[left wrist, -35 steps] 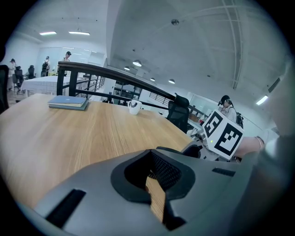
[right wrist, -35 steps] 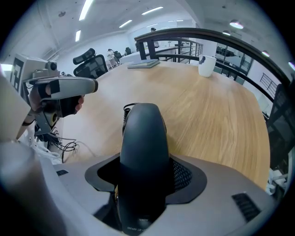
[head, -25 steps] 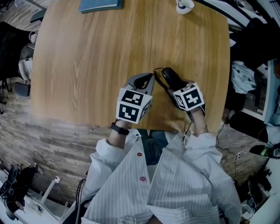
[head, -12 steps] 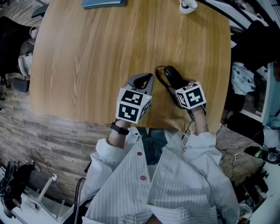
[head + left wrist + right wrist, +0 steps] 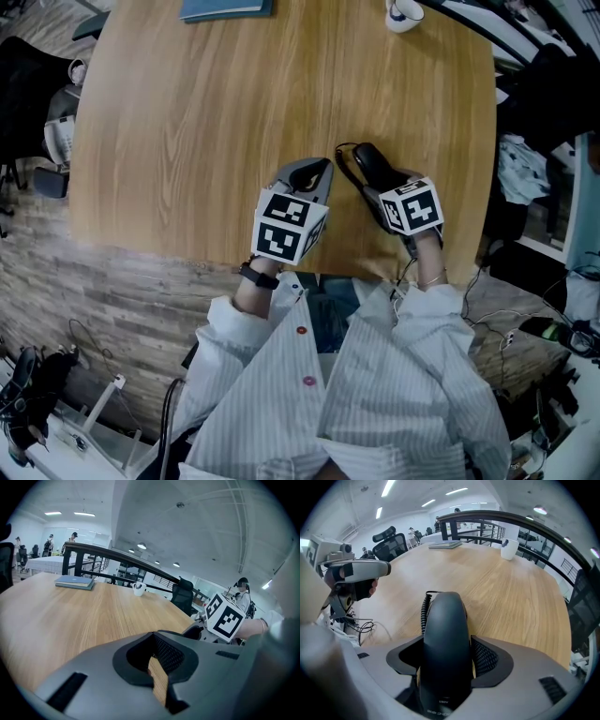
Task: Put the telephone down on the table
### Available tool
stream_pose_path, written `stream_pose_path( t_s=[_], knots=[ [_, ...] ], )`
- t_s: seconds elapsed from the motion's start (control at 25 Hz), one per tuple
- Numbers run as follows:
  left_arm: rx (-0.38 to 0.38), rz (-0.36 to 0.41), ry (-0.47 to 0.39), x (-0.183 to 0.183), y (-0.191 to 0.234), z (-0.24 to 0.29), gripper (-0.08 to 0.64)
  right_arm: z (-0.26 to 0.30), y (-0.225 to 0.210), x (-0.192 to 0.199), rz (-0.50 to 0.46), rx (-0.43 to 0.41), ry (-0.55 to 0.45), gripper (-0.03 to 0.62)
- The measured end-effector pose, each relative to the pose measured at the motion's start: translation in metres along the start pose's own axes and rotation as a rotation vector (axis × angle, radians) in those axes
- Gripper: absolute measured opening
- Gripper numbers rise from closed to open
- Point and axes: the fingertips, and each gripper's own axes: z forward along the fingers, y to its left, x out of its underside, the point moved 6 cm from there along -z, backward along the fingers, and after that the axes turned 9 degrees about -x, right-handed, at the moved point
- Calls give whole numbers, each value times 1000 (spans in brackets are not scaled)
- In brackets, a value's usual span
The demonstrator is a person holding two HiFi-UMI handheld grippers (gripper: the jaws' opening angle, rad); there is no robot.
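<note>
Phone [image 5: 443, 630] sits clamped in R gripper [image 5: 382, 192] low over table [image 5: 206, 122] near its front edge, prob. touching or nearly so, release not yet done; L gripper [image 5: 312, 175], jaws together & empty, waits beside.

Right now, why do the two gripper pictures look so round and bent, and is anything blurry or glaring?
Left gripper view: a wide-angle lens darkens the corners and bows the railing into an arc; light is even, no glare. Right gripper view: same bending; the telephone sits so close it looms huge, yet looks fairly sharp. Head view: milder bending, table evenly lit.
</note>
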Motion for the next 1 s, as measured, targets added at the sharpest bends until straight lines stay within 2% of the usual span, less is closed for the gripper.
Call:
stream_pose_path(
  t_s=[0.12,0.44,1.0],
  knots=[
    [-2,7,-2,-1,-1,-1,9,2,4,1,36,-42,-26,298],
    [7,27,8,-7,-9,-4,9,0,5,2,45,-53,-39,298],
    [-62,13,-44,-11,-36,-19,9,-35,4,3,35,-78,-164,298]
  ],
)
